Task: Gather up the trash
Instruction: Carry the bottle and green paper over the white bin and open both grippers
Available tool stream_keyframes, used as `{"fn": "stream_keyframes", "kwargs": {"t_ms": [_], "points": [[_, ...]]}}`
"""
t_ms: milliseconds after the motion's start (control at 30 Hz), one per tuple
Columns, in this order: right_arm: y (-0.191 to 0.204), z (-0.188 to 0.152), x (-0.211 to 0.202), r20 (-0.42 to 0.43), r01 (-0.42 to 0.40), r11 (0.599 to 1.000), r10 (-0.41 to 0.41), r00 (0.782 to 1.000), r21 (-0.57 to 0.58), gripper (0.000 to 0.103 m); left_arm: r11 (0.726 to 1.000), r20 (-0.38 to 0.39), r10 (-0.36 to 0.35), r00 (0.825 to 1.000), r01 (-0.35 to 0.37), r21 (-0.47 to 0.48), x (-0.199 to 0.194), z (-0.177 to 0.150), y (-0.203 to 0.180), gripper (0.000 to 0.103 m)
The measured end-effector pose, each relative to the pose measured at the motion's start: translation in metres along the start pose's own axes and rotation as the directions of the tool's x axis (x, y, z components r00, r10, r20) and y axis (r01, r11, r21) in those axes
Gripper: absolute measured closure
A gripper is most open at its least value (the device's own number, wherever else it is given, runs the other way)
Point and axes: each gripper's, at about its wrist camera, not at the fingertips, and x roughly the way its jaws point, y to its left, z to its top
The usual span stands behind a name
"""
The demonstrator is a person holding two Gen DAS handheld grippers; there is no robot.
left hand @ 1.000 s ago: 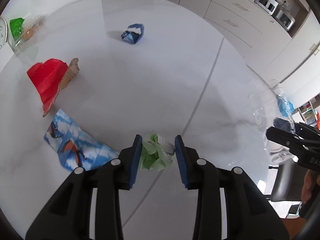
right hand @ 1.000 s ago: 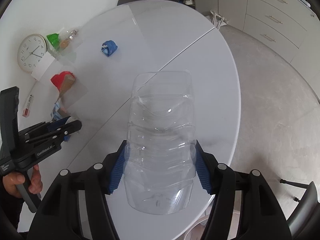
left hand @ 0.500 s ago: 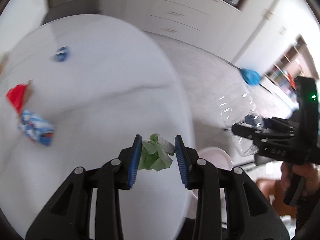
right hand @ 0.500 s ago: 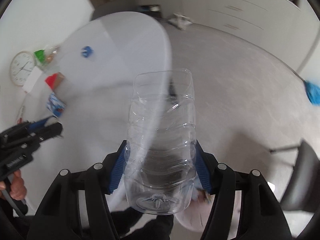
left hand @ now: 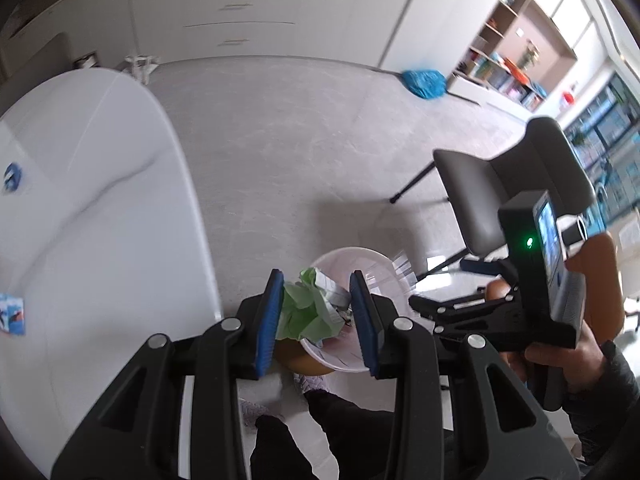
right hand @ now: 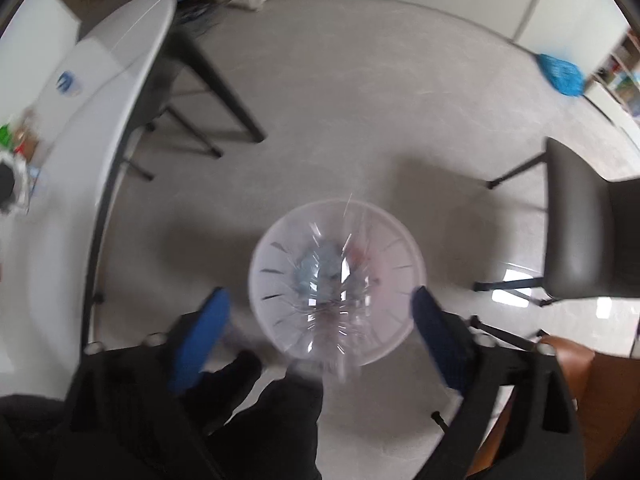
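My left gripper (left hand: 316, 312) is shut on a crumpled green and white paper wad (left hand: 308, 312) and holds it over the near rim of a white round trash bin (left hand: 384, 280) on the floor. My right gripper (right hand: 320, 320) is open, its jaws spread wide above the same bin (right hand: 276, 248). The clear plastic bottle (right hand: 332, 280) shows as a blurred streak dropping into the bin between them. The right gripper's body (left hand: 520, 300) shows at the right of the left wrist view.
The white oval table (left hand: 100, 208) is at the left, with a blue wrapper (left hand: 12, 176) and a printed packet (left hand: 12, 314) on it. A grey chair (left hand: 512, 192) stands right of the bin. A blue broom head (left hand: 424, 82) lies on the floor beyond.
Both grippers swung from the table to over the floor bin. The right gripper opened and let go of the clear bottle, which falls into the bin. The left still holds the paper wad.
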Motion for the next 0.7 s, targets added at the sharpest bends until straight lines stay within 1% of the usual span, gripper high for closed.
{"fn": "stream_keyframes", "kwargs": {"t_ms": [100,200,333,367,400,433,467,500,567,700], "points": [[-0.02,0.001,-0.013,0.04,0.007,0.999,-0.009,0.999,0.047,0.003,0.999,-0.014,-0.015,1.0,0.015,0.036,0.006,0.001,-0.019,0.069],[-0.036,-0.001,-0.024,0.067,0.038,0.996,-0.043,0.997,0.081,0.003,0.997,-0.03,-0.029,0.999,0.031,0.074,0.012,0.005,-0.037,0.069],[-0.056,-0.004,-0.039,0.096,0.049,0.991,-0.062,0.993,0.127,0.003,0.99,-0.04,-0.048,0.998,0.053,0.128,0.019,0.009,-0.061,0.069],[-0.062,-0.005,-0.041,0.099,0.052,0.99,-0.066,0.993,0.134,0.003,0.989,-0.045,-0.053,0.998,0.059,0.139,0.02,0.01,-0.066,0.066],[-0.067,-0.006,-0.044,0.104,0.057,0.988,-0.072,0.992,0.142,0.003,0.987,-0.053,-0.06,0.997,0.067,0.149,0.021,0.01,-0.071,0.052],[-0.071,-0.007,-0.046,0.108,0.059,0.987,-0.075,0.991,0.149,0.003,0.985,-0.061,-0.053,0.997,0.062,0.161,0.022,0.01,-0.076,0.041],[-0.075,-0.007,-0.048,0.112,0.058,0.986,-0.076,0.991,0.156,0.003,0.985,-0.059,-0.035,0.998,0.044,0.169,0.024,0.01,-0.078,0.021],[-0.078,-0.008,-0.049,0.114,0.058,0.986,-0.076,0.991,0.159,0.003,0.983,-0.047,-0.005,0.999,0.014,0.185,0.021,0.009,-0.081,0.012],[-0.081,-0.008,-0.05,0.116,0.061,0.985,-0.081,0.99,0.163,0.003,0.979,-0.039,0.002,0.999,0.006,0.206,0.021,0.01,-0.085,0.008],[-0.081,-0.006,-0.049,0.114,0.062,0.985,-0.08,0.99,0.161,0.003,0.977,-0.051,0.009,0.999,0.002,0.211,0.025,0.012,-0.093,0.008]]}}
